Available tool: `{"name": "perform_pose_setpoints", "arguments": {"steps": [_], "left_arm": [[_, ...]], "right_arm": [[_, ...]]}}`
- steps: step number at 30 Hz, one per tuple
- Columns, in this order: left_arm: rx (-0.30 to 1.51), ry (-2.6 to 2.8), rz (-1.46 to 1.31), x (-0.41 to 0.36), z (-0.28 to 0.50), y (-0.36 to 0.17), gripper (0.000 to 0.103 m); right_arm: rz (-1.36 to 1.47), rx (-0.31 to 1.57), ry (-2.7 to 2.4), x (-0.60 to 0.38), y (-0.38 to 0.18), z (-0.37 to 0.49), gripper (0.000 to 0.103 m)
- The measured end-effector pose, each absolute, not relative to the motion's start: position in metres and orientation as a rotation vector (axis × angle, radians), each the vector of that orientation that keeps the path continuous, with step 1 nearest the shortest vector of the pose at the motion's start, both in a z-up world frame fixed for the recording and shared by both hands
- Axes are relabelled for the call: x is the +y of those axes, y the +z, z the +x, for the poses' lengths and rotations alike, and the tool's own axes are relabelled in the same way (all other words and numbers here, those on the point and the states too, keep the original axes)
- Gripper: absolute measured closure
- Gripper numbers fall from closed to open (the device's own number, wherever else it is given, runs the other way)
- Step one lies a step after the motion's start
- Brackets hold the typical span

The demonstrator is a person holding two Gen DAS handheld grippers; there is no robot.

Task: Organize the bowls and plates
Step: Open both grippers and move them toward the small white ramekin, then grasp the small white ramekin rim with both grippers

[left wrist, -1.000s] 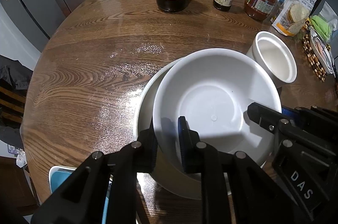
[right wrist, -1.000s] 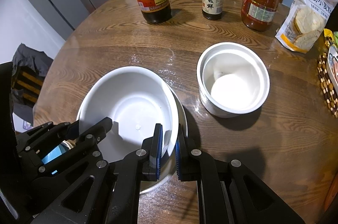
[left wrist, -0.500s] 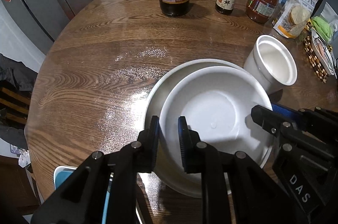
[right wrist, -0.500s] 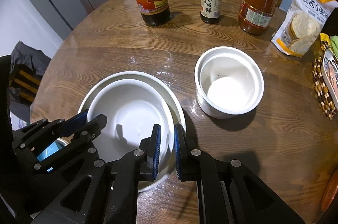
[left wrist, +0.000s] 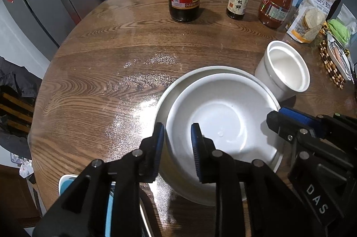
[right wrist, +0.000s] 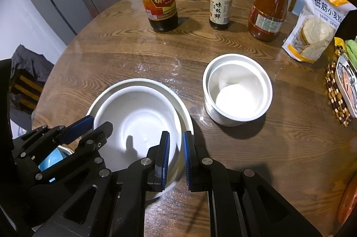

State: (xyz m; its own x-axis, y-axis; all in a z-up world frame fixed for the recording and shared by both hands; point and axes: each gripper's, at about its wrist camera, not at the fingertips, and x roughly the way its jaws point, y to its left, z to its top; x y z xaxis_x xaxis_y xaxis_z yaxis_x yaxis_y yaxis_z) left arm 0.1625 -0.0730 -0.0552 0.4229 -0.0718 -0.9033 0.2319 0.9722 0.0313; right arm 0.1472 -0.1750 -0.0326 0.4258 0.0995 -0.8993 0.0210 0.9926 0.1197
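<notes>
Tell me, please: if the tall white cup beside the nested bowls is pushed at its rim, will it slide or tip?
The white cup is tall with straight walls, so a push at the rim would probably tip it. Its glaze and the glossy table suggest a low push would make it slide. It looks ceramic, likely fragile.

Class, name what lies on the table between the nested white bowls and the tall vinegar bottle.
Only bare wood table with a scattering of fine white specks; the left wrist view shows it.

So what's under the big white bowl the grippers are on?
The white bowl sits nested inside a wider white bowl; only that one's rim shows. Its bottom and the table beneath are covered.
</notes>
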Motion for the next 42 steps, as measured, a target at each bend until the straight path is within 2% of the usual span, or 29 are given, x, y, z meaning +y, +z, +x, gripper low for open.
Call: {"name": "perform_pose_setpoints", "arguments": {"steps": [3, 5, 8, 10, 12, 13, 15, 18, 21, 30, 36, 42], "left_arm": [[1.116, -0.203, 0.147, -0.073, 0.160, -0.052, 0.067], [1.112, -0.211, 0.136, -0.073, 0.158, -0.049, 0.063], [1.096, -0.211, 0.117, -0.070, 0.154, -0.041, 0.050], [1.086, -0.217, 0.095, -0.066, 0.152, -0.035, 0.044], [1.077, -0.213, 0.086, -0.065, 0.150, -0.031, 0.039], [1.075, -0.212, 0.080, -0.064, 0.149, -0.029, 0.036], [1.073, -0.215, 0.068, -0.062, 0.147, -0.026, 0.024], [1.071, -0.218, 0.046, -0.062, 0.144, -0.020, 0.013], [1.079, -0.223, 0.038, -0.068, 0.145, -0.018, 0.007], [1.032, -0.299, 0.082, -0.129, 0.180, -0.006, 0.006], [1.055, -0.285, 0.152, -0.165, 0.216, -0.019, 0.007], [1.148, -0.296, 0.154, -0.177, 0.242, -0.046, 0.022]], "right_arm": [[0.123, 1.126, 0.050, -0.176, -0.031, 0.146, 0.090], [0.130, 1.121, 0.051, -0.177, -0.029, 0.144, 0.083], [0.139, 1.103, 0.048, -0.180, -0.023, 0.139, 0.081], [0.153, 1.091, 0.055, -0.184, -0.018, 0.133, 0.075], [0.166, 1.076, 0.051, -0.190, -0.014, 0.127, 0.057], [0.177, 1.070, 0.051, -0.193, -0.012, 0.125, 0.053], [0.219, 1.063, 0.061, -0.202, -0.009, 0.118, 0.036], [0.266, 1.061, 0.075, -0.216, -0.008, 0.111, 0.026], [0.317, 1.062, 0.056, -0.234, -0.009, 0.105, 0.024], [0.405, 1.003, -0.062, -0.287, -0.004, 0.106, 0.024], [0.386, 1.013, -0.106, -0.301, -0.013, 0.139, 0.024], [0.478, 1.054, -0.093, -0.316, -0.040, 0.163, 0.024]]}}
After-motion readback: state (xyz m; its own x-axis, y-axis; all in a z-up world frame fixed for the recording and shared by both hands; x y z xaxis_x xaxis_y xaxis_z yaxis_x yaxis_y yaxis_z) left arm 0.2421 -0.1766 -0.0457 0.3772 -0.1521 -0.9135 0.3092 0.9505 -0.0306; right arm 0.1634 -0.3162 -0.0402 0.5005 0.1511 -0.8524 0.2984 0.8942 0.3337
